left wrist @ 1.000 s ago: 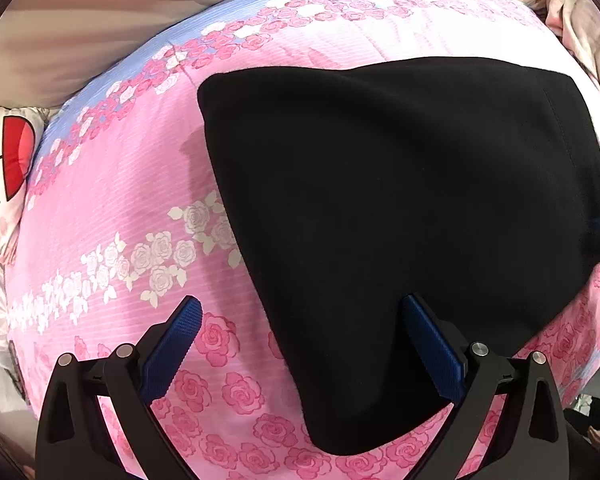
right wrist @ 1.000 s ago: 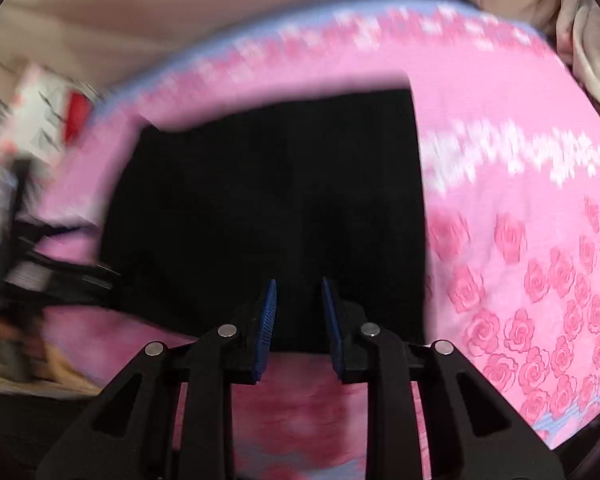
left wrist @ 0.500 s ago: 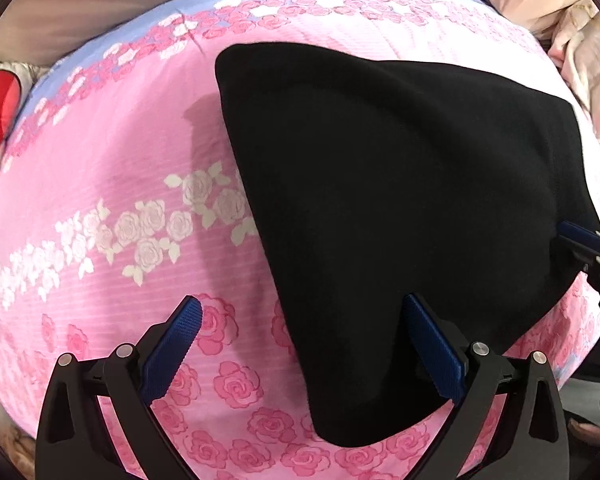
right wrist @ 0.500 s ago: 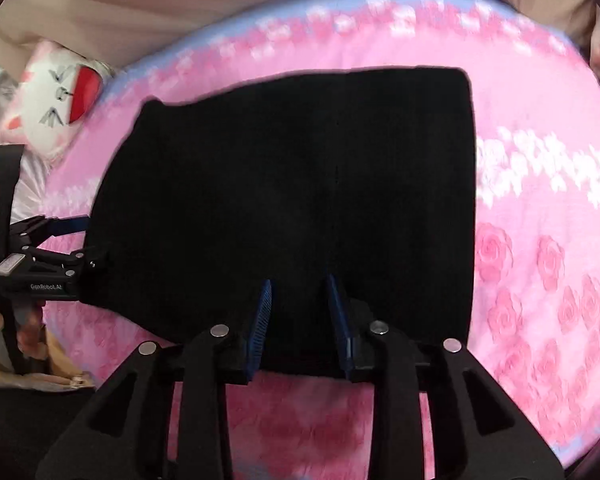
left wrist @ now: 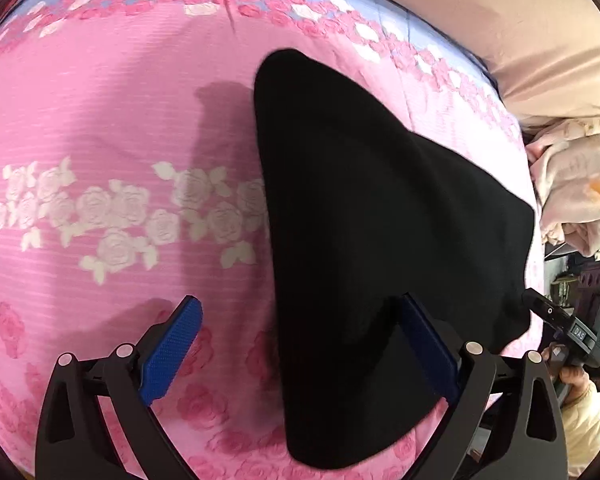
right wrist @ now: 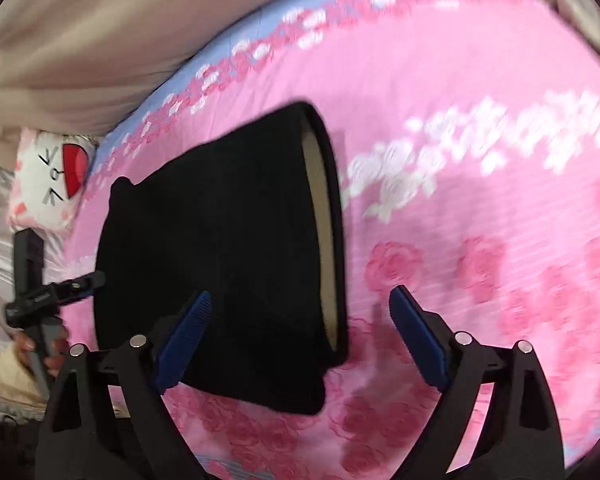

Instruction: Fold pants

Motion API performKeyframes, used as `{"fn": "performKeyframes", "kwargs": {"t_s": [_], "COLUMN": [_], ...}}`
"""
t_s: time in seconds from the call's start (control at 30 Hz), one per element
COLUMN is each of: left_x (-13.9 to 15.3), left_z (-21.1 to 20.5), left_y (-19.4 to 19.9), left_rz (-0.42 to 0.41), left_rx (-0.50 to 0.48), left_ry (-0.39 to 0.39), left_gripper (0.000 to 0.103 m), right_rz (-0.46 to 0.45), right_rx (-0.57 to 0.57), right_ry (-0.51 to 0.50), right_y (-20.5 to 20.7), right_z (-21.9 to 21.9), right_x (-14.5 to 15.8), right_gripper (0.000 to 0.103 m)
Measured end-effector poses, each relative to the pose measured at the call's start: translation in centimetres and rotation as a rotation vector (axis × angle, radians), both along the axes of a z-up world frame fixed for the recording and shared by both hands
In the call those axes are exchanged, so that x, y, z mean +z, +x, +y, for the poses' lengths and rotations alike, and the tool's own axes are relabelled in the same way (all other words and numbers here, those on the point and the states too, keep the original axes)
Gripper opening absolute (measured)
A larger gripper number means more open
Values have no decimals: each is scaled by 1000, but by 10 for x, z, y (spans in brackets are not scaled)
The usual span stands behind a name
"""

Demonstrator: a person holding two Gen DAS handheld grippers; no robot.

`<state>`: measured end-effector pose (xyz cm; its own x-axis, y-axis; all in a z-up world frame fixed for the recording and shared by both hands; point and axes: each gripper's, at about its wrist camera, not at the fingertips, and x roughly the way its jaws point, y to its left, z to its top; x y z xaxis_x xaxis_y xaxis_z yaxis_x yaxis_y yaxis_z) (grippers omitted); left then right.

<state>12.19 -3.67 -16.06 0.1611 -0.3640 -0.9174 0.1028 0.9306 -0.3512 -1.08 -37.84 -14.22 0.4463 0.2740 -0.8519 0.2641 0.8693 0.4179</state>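
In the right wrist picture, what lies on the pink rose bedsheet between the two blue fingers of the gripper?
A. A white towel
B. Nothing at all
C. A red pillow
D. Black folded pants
D: the black folded pants lie on the pink bedsheet, their near edge between the spread fingers of the right gripper, whose pads do not press them.

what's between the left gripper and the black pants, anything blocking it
Nothing visible. The left gripper hangs open right over the near edge of the black pants, which lie bare on the pink floral sheet with nothing on top.
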Motion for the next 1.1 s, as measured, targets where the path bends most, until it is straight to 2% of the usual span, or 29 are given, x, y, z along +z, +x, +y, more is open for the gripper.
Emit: {"fn": "performKeyframes", "kwargs": {"t_s": [0.1,0.23,0.3,0.33,0.37,0.43,0.47,0.5,0.6,0.67,0.7,0.73,0.77,0.8,0.87,0.9,0.93,1.0,1.1], "left_x": [-9,-15,-15,-15,-16,-16,-15,-13,-2,0,-3,-6,-10,-14,-14,-14,-13,-4,11], "left_z": [-14,-30,-44,-49,-53,-57,-57,-56,-55,-51,-50,-49,-49,-47,-51,-55,-56,-53,-45], "left_y": [0,-1,0,-2,-1,-1,-1,-1,-2,-3,-2,-1,1,1,-2,-3,-3,-9,-8], "left_rz": [6,-7,-10,-16,-22,-38,-42,-43,-58,-53,-51,-51,-49,-47,-58,-64,-71,-93,-82], "left_rx": [-25,-60,-112,-123,-131,-148,-146,-142,-148,-140,-130,-124,-115,-107,-100,-101,-102,-114,-116], "left_ry": [-7,20,5,22,51,71,71,62,63,60,53,49,53,49,42,63,66,60,8], "left_gripper": [95,95,95,94,93,90,83,74,51,53,59,64,76,81,85,84,79,53,36], "right_rz": [9,-14,-20,-24,-27,-26,-26,-33,-36,-12,-4,1,11,15,7,3,-4,-22,-55], "right_rx": [12,34,43,58,66,47,36,39,97,83,71,54,44,35,9,17,22,29,37], "right_ry": [36,83,75,68,56,59,74,100,21,40,49,53,59,73,100,104,110,104,118], "right_y": [1,1,6,8,10,6,3,3,8,10,11,12,13,14,14,14,12,9,4], "right_z": [6,16,19,20,20,12,6,8,31,30,27,24,22,21,20,21,22,26,32], "right_x": [-14,-14,-14,-15,-16,-16,-14,-12,4,1,-2,-6,-10,-13,-14,-13,-9,3,23], "right_gripper": [80,80,80,79,76,57,52,37,35,36,38,46,49,53,54,44,37,33,31]}}
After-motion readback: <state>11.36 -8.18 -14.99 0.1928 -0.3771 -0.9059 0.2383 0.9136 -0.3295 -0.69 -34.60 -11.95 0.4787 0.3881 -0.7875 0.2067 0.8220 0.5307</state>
